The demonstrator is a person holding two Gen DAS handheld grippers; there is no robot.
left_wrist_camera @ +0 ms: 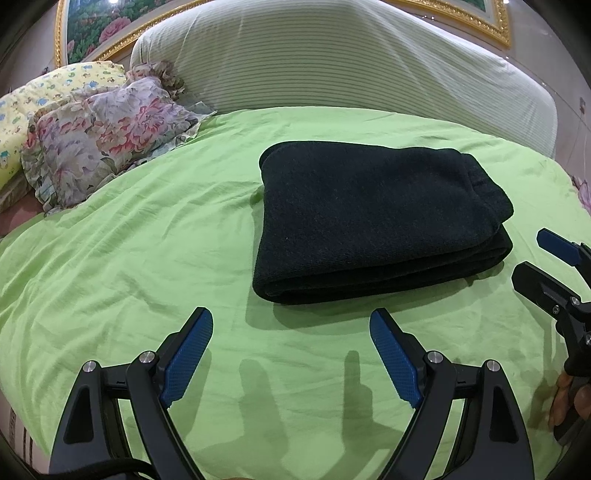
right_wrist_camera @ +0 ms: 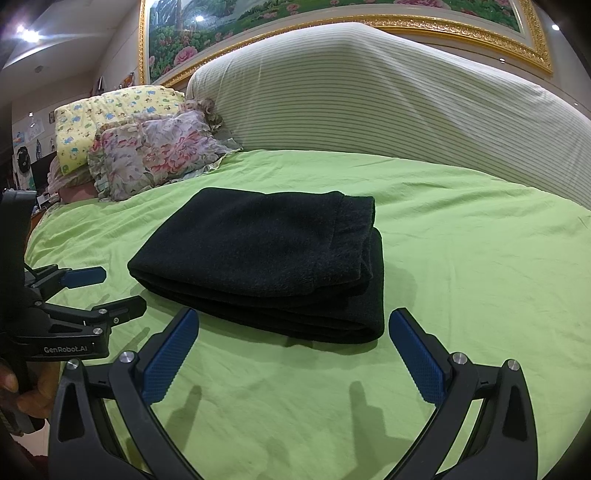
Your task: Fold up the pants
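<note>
The black pants (left_wrist_camera: 373,221) lie folded into a thick rectangular stack on the green sheet (left_wrist_camera: 129,258); they also show in the right wrist view (right_wrist_camera: 266,254). My left gripper (left_wrist_camera: 291,325) is open and empty, just short of the stack's near edge. My right gripper (right_wrist_camera: 293,325) is open and empty, close to the stack's near edge. The right gripper shows at the right edge of the left wrist view (left_wrist_camera: 532,254), and the left gripper shows at the left of the right wrist view (right_wrist_camera: 118,290). Neither touches the pants.
A floral pillow (left_wrist_camera: 107,136) and a yellow patterned pillow (left_wrist_camera: 22,110) lie at the far left. A large striped bolster (left_wrist_camera: 351,62) runs along the back, below a gold-framed painting (right_wrist_camera: 332,11). The green sheet (right_wrist_camera: 480,240) spreads around the stack.
</note>
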